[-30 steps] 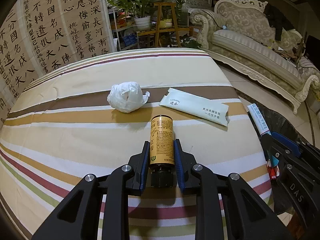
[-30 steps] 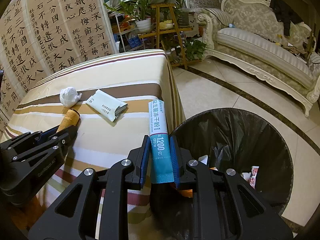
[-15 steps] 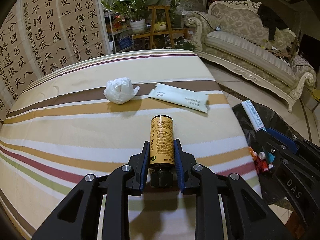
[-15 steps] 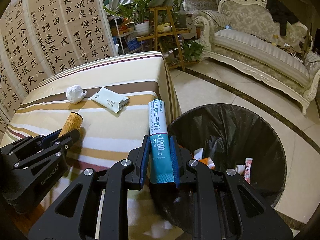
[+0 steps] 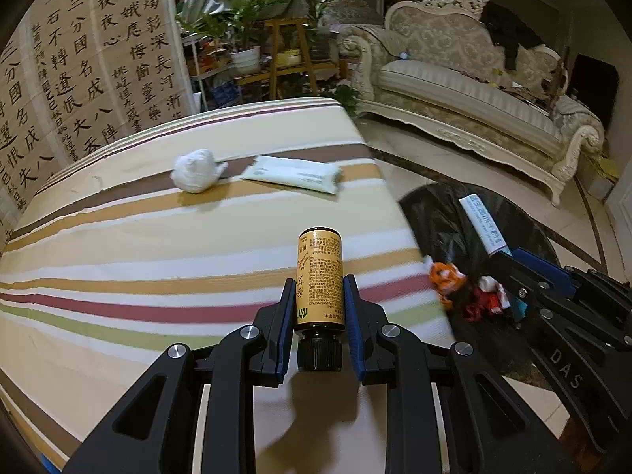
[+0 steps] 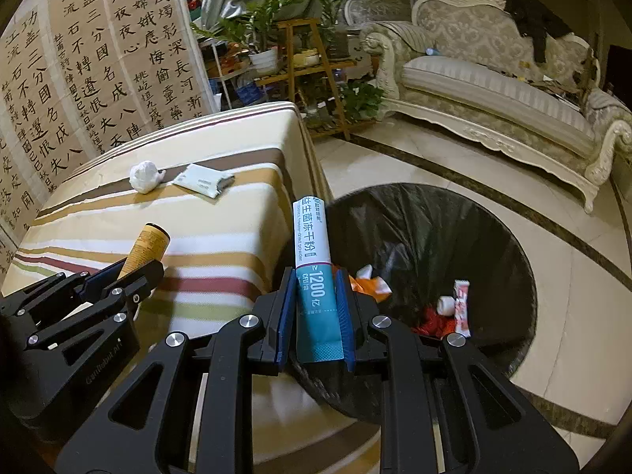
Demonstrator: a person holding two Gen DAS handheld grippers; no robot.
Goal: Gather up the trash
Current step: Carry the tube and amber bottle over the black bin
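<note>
My left gripper [image 5: 319,304] is shut on a small yellow-labelled bottle [image 5: 319,276] with a black cap, held above the striped table near its right edge. My right gripper [image 6: 315,304] is shut on a white-and-teal sachet [image 6: 314,260], held over the near rim of the black-lined trash bin [image 6: 493,237]. The bin [image 5: 446,205] holds several bits of trash. A crumpled white tissue [image 5: 195,170] and a pale flat packet [image 5: 292,173] lie on the table's far part. The left gripper with the bottle [image 6: 148,243] shows in the right wrist view.
The striped table [image 5: 158,260] ends at its right edge beside the bin. A cream sofa [image 5: 474,94] stands across the tiled floor. A calligraphy screen [image 5: 79,71] stands behind the table, with plants on a wooden stand [image 5: 284,55].
Both grippers have moved right, towards the bin, each still holding its item. The table's right edge and the bin's contents now show more in the left wrist view.
</note>
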